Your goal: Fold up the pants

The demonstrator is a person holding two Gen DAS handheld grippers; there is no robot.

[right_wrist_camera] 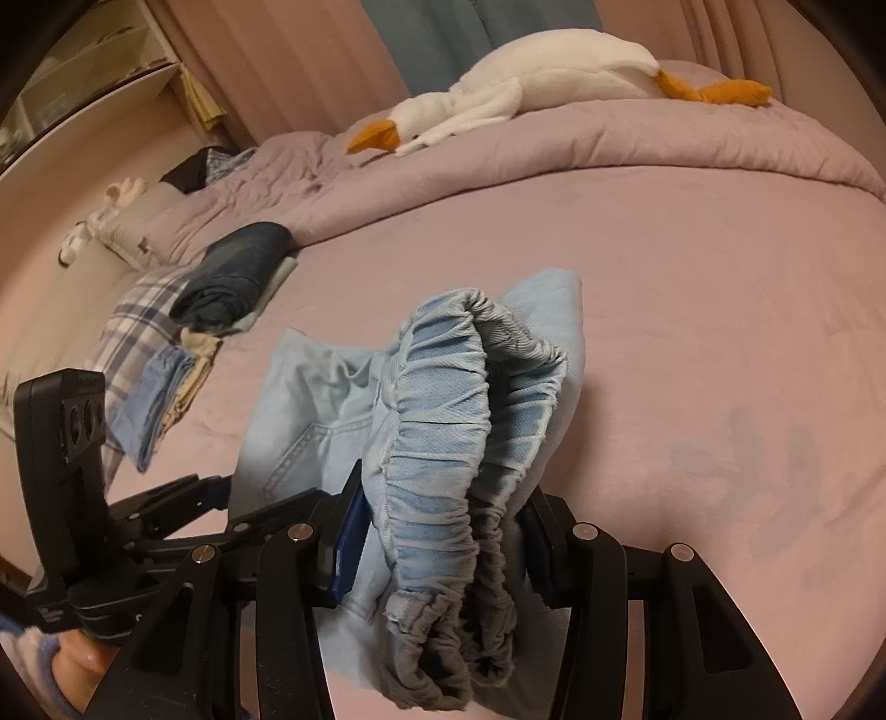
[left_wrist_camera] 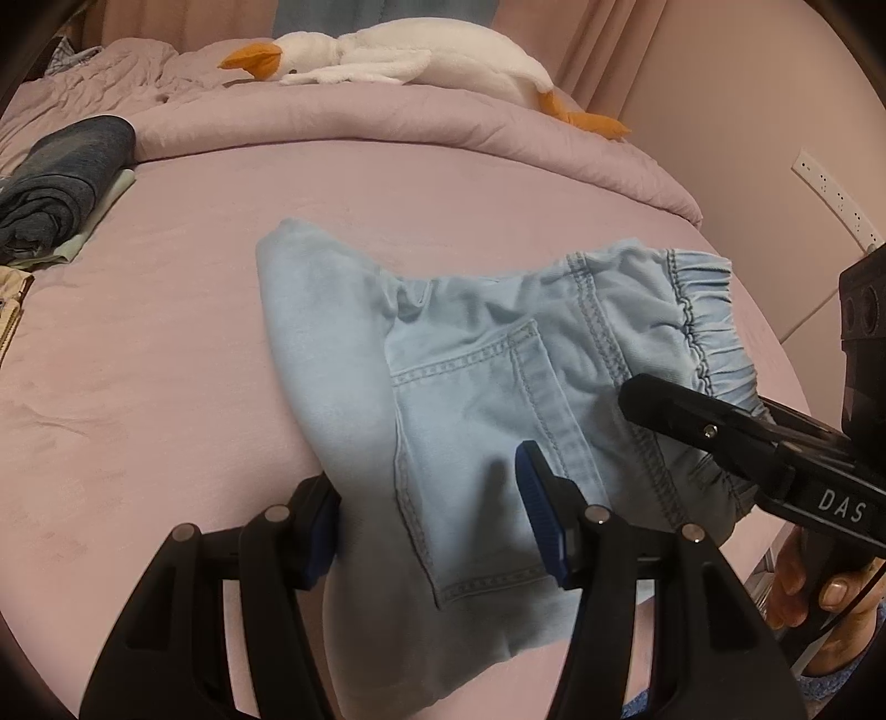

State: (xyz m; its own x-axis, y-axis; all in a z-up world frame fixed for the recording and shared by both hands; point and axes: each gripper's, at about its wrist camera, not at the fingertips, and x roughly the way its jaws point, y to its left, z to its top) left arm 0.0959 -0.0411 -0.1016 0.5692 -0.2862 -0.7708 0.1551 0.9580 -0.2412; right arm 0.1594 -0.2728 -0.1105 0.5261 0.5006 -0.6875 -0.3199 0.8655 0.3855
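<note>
Denim pants (left_wrist_camera: pixel 487 387), soft and limp, lie mid-bed (left_wrist_camera: pixel 166 360), near edge lifted. My left gripper (left_wrist_camera: pixel 437 526) pinches the leg fabric; my right gripper (right_wrist_camera: pixel 443 548) clamps the bunched waistband (right_wrist_camera: pixel 443 443). I judge thick seams the firmest hold.

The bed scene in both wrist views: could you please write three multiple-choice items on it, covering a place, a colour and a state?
1. Where does the plush goose lie? A on the floor; B on the rolled duvet; C in a drawer.
2. What colour are the pants? A black; B red; C light blue.
3. What does the right gripper hold? A the elastic waistband; B nothing; C a pillow.
Key: 1 B, the goose rests along the top of the duvet; 2 C, the fabric is pale blue denim; 3 A, the gathered waistband is pinched between its pads.
</note>
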